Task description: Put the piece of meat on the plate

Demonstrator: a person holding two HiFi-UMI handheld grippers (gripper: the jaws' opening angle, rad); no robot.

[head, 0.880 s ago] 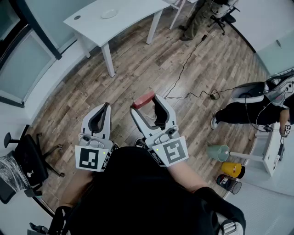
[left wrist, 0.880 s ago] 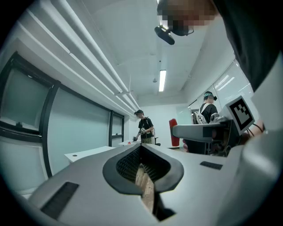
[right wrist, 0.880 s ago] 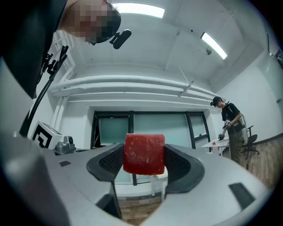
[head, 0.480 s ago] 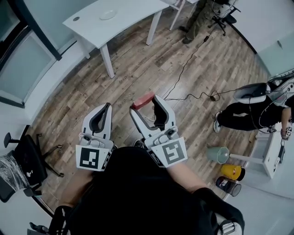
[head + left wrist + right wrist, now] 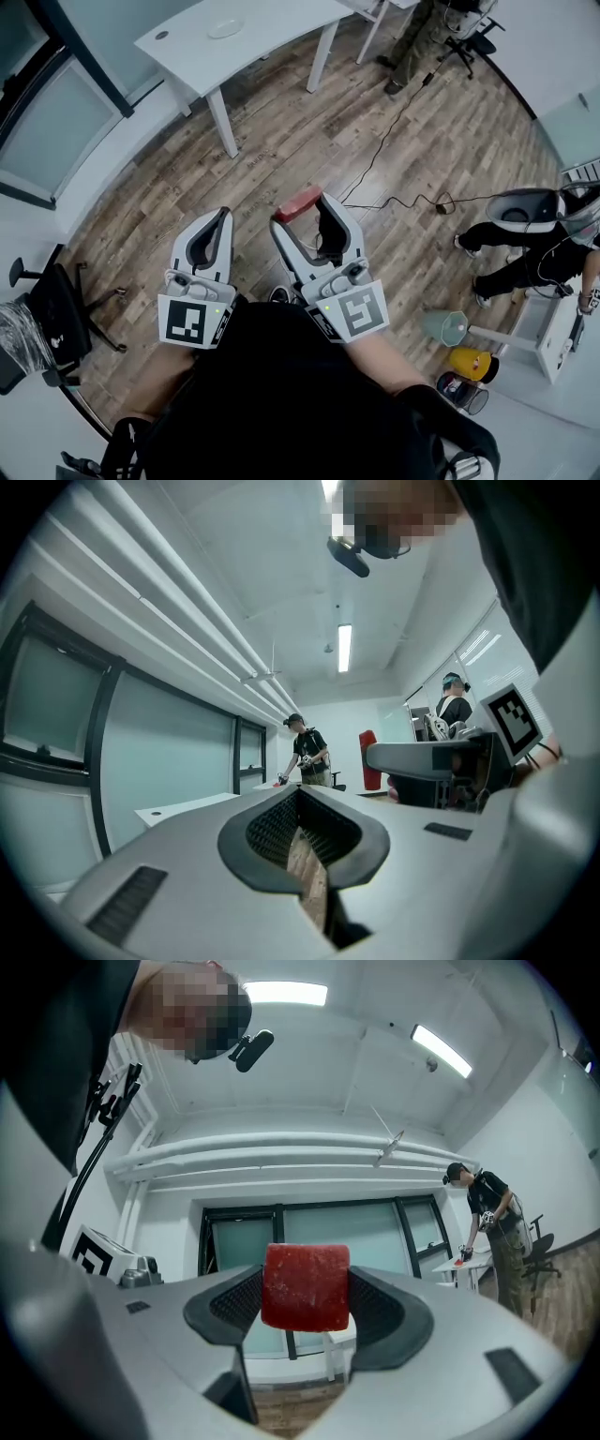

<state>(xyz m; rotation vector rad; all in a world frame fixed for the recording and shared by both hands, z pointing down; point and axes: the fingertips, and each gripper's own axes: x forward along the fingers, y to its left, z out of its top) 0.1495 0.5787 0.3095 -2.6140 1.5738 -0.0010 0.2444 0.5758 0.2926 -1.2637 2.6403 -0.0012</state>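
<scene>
A red, block-shaped piece of meat (image 5: 298,202) sits between the tips of my right gripper (image 5: 302,210), which is shut on it above the wooden floor. In the right gripper view the meat (image 5: 305,1286) fills the gap between the dark pads (image 5: 234,1303). My left gripper (image 5: 221,221) hangs beside it on the left, shut and holding nothing; its view shows only a thin slit of floor between the pads (image 5: 272,829). The white plate (image 5: 225,28) lies on a white table (image 5: 272,33) far ahead, well away from both grippers.
A black cable (image 5: 394,112) snakes over the floor ahead to the right. A person in dark clothes (image 5: 525,239) crouches at the right edge, and another stands at the top (image 5: 412,37). An office chair (image 5: 52,328) is at the left; a green cone (image 5: 444,315) and a yellow object (image 5: 474,347) sit at the lower right.
Both grippers keep their pose and the meat stays gripped. The person at the right edge has shifted further right and the whole view has slid slightly.
</scene>
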